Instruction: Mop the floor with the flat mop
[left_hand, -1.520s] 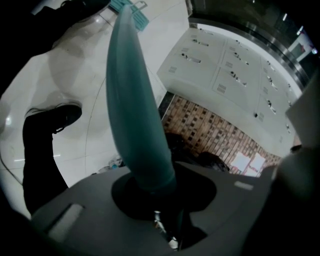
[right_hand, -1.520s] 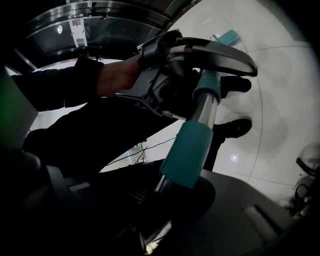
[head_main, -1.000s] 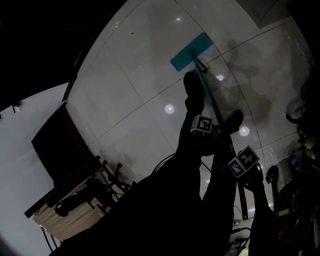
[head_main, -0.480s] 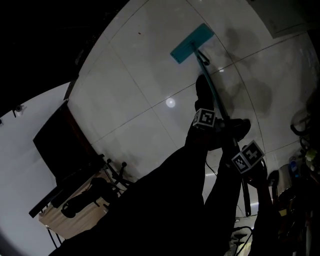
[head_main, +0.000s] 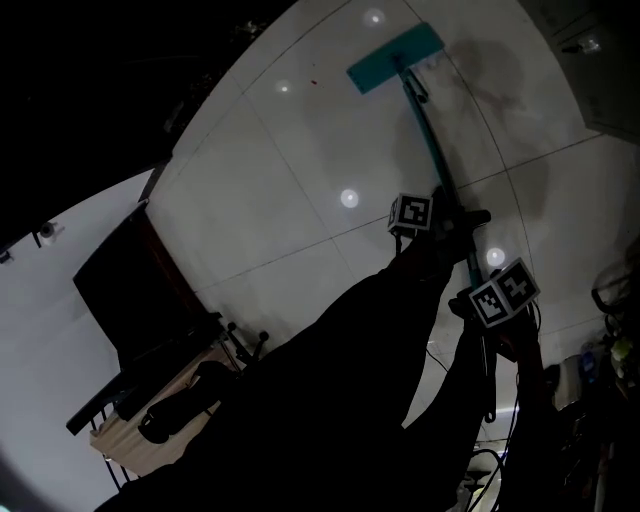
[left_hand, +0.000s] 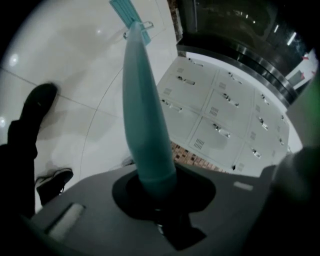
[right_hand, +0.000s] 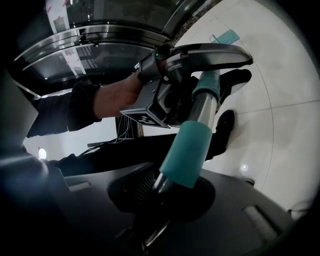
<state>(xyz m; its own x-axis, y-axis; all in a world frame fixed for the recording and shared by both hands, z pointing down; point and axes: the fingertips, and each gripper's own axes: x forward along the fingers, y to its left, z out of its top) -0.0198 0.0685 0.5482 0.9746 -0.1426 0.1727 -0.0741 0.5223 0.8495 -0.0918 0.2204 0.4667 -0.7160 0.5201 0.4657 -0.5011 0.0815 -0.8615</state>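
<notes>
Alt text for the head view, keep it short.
The left gripper and right gripper grip a teal mop handle whose flat mop head rests on a glossy white tiled floor ahead. The person's dark legs fill the lower frame.

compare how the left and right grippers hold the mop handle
The left gripper holds the mop handle nearer the mop head; the right gripper holds it farther up. The left gripper's jaws close on a teal stretch, the right gripper's on a dark stretch beside a teal grip. Both are shut on the same handle.
</notes>
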